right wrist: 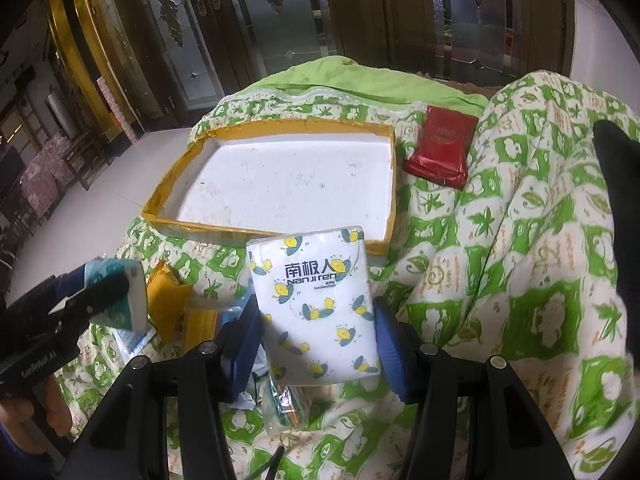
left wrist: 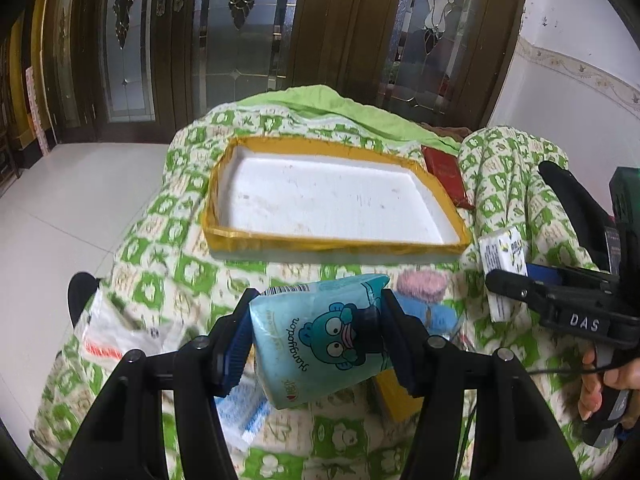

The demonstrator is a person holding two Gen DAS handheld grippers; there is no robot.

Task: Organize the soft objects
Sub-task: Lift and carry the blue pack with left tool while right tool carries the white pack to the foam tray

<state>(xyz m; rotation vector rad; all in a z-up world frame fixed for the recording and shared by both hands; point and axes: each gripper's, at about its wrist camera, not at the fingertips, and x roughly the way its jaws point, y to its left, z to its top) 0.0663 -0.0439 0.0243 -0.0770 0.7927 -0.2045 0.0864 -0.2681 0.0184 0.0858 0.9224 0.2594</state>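
Note:
My left gripper (left wrist: 316,336) is shut on a light blue tissue pack (left wrist: 320,340) with a cartoon face, held above the green patterned quilt. My right gripper (right wrist: 316,340) is shut on a white tissue pack (right wrist: 316,304) printed with lemons, held above the quilt in front of the tray. The white foam tray (left wrist: 332,204) with a yellow taped rim lies empty on the quilt ahead; it also shows in the right wrist view (right wrist: 280,180). In the left wrist view the right gripper (left wrist: 516,284) shows at the right with the white pack (left wrist: 502,260). In the right wrist view the left gripper (right wrist: 92,296) shows at the left.
A red packet (right wrist: 440,148) lies right of the tray. A pink and blue soft item (left wrist: 424,300), yellow packets (right wrist: 168,304), and clear plastic wrappers (left wrist: 116,332) lie on the quilt (right wrist: 520,240) near the grippers. Glass-panelled wooden doors (left wrist: 240,32) stand behind. Tiled floor (left wrist: 60,200) is at the left.

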